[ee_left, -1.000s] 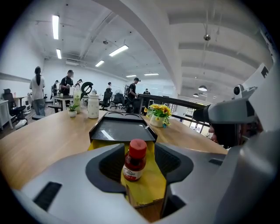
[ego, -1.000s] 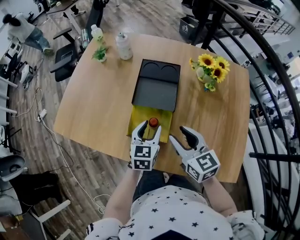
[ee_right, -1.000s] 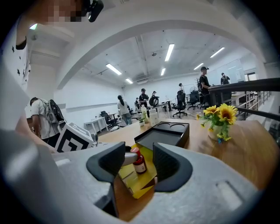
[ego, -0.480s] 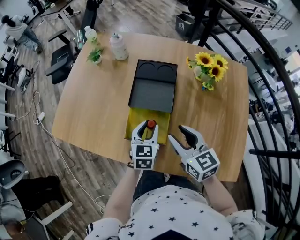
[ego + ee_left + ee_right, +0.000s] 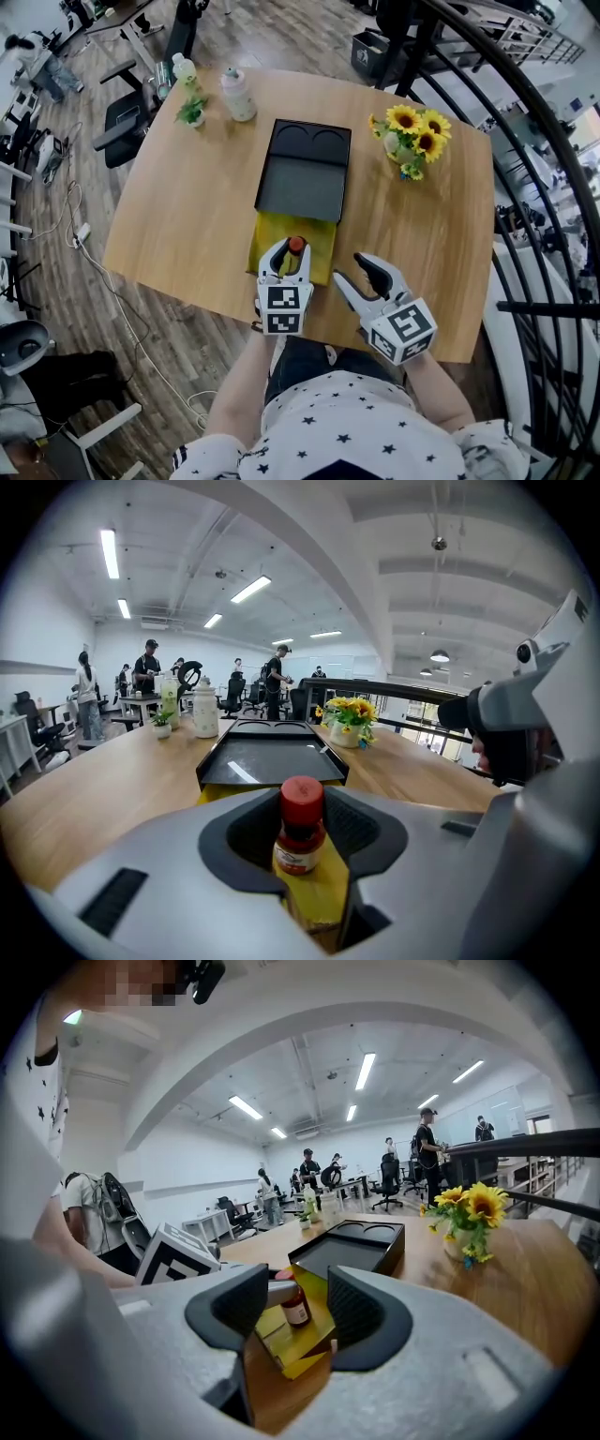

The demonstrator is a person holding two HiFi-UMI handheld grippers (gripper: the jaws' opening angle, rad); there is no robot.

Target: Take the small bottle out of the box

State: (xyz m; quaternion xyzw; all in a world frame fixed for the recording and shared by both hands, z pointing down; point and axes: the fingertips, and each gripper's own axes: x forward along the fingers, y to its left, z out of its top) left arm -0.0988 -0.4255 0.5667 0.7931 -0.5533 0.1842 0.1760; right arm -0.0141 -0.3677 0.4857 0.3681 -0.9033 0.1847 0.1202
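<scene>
The small bottle (image 5: 296, 246), red-capped with dark contents and a white label, stands upright in the open yellow cardboard box (image 5: 270, 242) near my edge of the table. I have the left gripper (image 5: 290, 258) low over the box, one jaw on each side of the bottle. The jaws are closing, but I see a gap at both pads, so nothing is gripped yet. Coming in level at neck height should let me lift it straight up, clear of the box wall.

The right gripper (image 5: 350, 271) hovers just beside the box, jaws apart and empty. I judge it is parked there to steady the box if it drags.

Beyond, a flat black tray with two round hollows (image 5: 305, 178) overlaps the box's far end. Farther off on the pale wooden table (image 5: 187, 206) are a vase of sunflowers (image 5: 412, 141) and a white plastic bottle (image 5: 236, 94).
</scene>
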